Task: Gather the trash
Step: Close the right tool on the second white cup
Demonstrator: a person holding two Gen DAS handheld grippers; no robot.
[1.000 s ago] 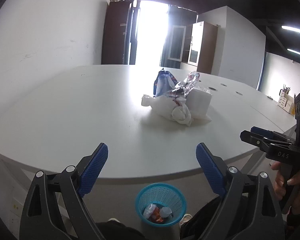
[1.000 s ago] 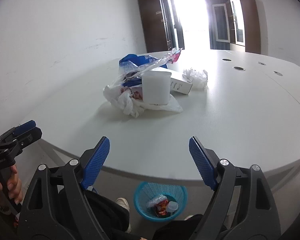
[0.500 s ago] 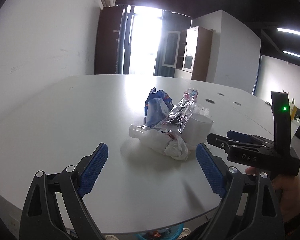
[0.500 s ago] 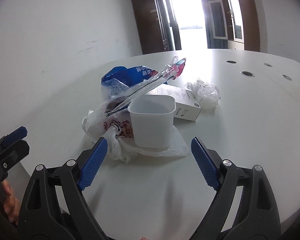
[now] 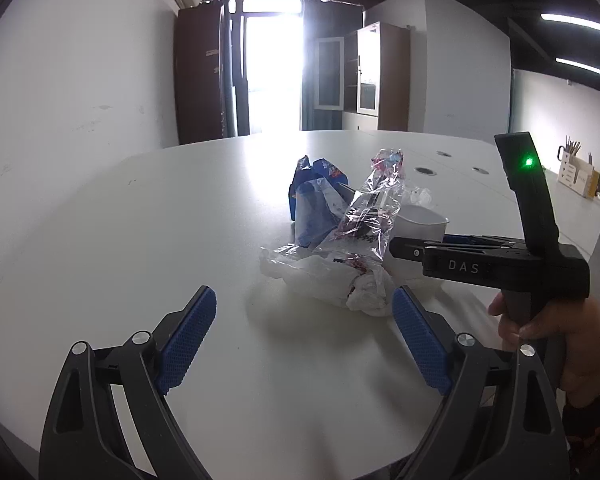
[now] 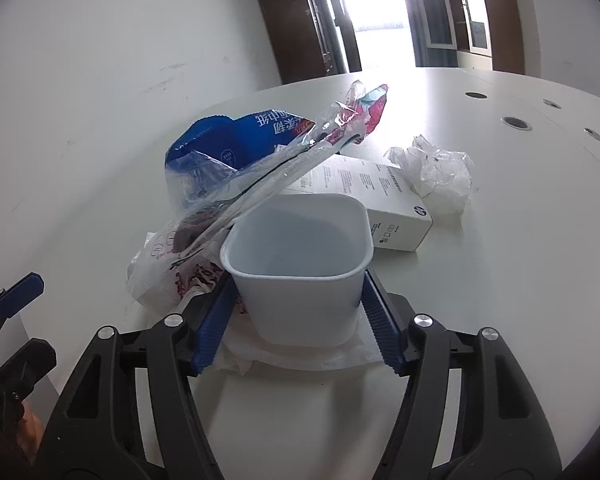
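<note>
A pile of trash lies on the white table [image 5: 132, 220]: a blue packet [image 6: 228, 140], a clear wrapper [image 6: 300, 152], a white plastic bag [image 6: 156, 268], a white box [image 6: 380, 196] and a crumpled clear plastic wad [image 6: 440, 176]. An empty white cup [image 6: 300, 280] stands upright at the pile's near side. My right gripper [image 6: 298, 312] straddles the cup; its jaws are closing and both blue pads touch the cup's sides. In the left wrist view it [image 5: 398, 249] reaches in from the right. My left gripper [image 5: 303, 296] is open just short of the bag [image 5: 320, 276], holding nothing.
Round cable holes [image 6: 516, 122] dot the table's far right. A person's hand [image 5: 540, 332] grips the right gripper's handle. Cabinets and a bright doorway [image 5: 272, 72] stand behind the table. A desk organiser [image 5: 576, 172] sits far right.
Both grippers have moved forward over the table to the pile, and the blue bin on the floor has dropped out of view. The right jaws have narrowed onto the white cup.
</note>
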